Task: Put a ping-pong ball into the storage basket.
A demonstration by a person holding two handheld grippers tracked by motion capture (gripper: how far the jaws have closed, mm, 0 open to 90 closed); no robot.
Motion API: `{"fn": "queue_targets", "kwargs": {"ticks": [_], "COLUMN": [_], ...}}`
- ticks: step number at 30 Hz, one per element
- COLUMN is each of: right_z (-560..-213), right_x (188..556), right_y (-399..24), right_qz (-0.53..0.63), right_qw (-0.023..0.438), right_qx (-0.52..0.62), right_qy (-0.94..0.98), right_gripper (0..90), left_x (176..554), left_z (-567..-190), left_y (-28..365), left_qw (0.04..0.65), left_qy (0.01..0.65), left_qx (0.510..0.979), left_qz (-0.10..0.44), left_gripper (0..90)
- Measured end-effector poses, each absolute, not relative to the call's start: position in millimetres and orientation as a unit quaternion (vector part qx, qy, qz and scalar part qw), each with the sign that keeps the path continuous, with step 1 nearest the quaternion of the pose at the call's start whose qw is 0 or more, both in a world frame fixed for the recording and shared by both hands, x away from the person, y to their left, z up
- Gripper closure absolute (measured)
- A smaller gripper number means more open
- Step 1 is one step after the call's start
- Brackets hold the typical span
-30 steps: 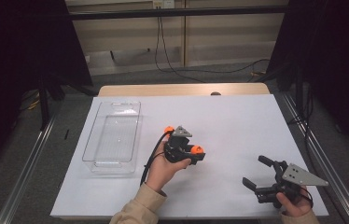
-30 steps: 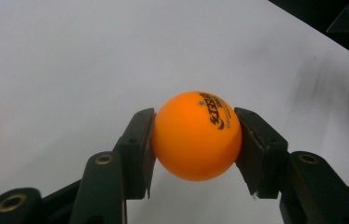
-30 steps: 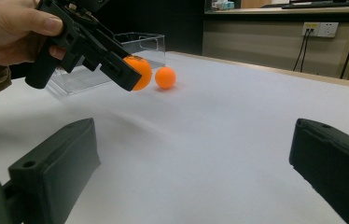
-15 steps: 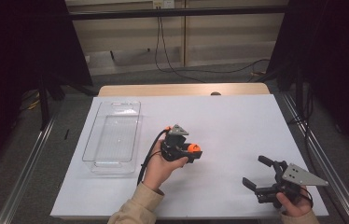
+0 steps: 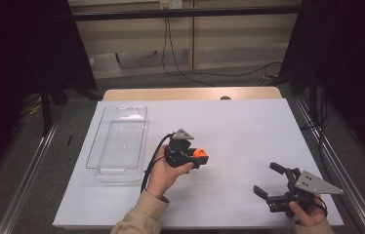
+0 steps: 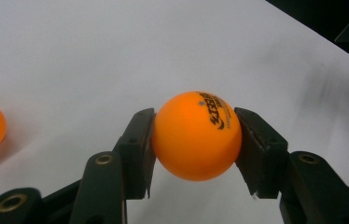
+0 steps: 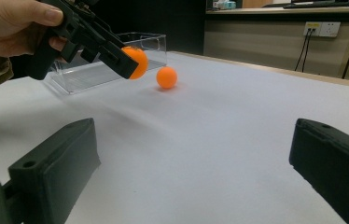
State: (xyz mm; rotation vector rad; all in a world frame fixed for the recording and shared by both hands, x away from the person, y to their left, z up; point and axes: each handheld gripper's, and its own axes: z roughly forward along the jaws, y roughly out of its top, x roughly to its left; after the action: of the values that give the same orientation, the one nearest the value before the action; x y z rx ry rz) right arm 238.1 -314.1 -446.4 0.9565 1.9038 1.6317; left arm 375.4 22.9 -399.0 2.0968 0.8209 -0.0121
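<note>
We see the left gripper (image 5: 197, 157) clamped on an orange ball (image 6: 196, 135), one black pad pressed to each side of it, and held a little above the white table (image 5: 249, 126) near its middle. A second orange ball (image 7: 167, 77) sits on the table just beyond the held one, between it and the clear plastic tray (image 5: 117, 142) that lies along the table's left side. The right gripper (image 5: 271, 181) rests low near the front right corner, well apart from the balls, its jaws spread wide with nothing between them
</note>
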Motion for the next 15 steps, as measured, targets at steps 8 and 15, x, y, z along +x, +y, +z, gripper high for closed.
{"fn": "queue_targets", "kwargs": {"ticks": [8, 15], "right_z": [-446.5, -446.0], "right_x": [238.5, 238.2], "right_y": [-313.8, -313.2], "right_qz": [0.592, 0.592], "right_qw": [0.227, 0.226], "right_qx": [0.347, 0.345], "right_qy": [0.692, 0.692], "right_gripper": [1.2, 1.2], "left_x": [375.7, 376.4], "left_z": [-396.0, -394.9], "left_y": [27.8, 29.6], "left_qw": [0.433, 0.430], "left_qy": [0.333, 0.334], "left_qx": [0.838, 0.839], "left_qz": [0.001, 0.001], "left_gripper": [50.8, 50.9]}}
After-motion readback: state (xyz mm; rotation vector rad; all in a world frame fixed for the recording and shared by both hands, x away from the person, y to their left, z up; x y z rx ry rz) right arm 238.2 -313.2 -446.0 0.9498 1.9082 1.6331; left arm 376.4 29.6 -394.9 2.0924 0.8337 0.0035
